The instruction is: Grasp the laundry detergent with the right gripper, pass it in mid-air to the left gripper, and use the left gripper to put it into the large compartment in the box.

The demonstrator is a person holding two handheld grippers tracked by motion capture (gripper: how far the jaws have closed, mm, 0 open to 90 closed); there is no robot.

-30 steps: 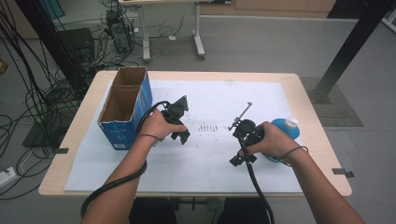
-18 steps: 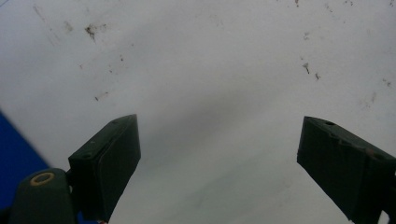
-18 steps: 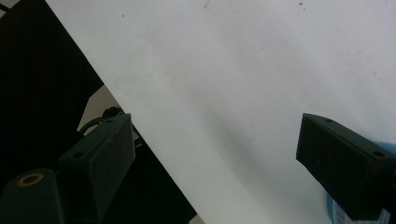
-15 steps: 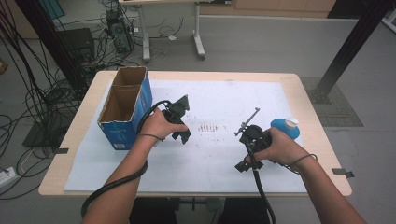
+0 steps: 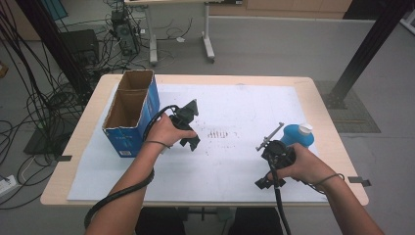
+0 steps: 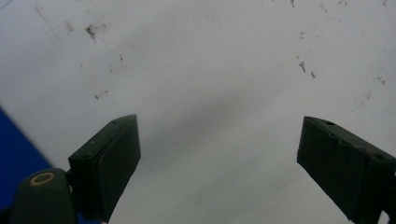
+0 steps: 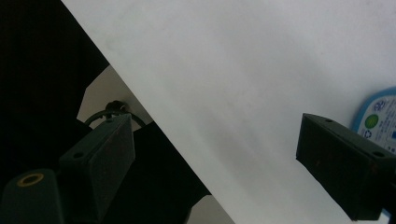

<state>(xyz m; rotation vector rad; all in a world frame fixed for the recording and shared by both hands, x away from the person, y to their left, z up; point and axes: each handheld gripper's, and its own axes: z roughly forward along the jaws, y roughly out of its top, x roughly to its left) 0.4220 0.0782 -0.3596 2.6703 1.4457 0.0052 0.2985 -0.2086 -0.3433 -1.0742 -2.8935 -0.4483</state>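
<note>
With both the left gripper (image 6: 219,154) and the right gripper (image 7: 215,158) spread wide and empty, the approach step seems in hand: the blue bottle (image 5: 296,134) lies just beyond the right one, which must turn toward it and straddle it.

No text can be read with certainty. The blue plastic bottle with a white cap (image 7: 379,122) carries a round white label (image 7: 377,123) with a green circular emblem and a small recycling-style mark, its print too blurred to read. The blue cardboard box (image 5: 131,142) shows faint pale lettering, perhaps a brand, also unreadable.
</note>
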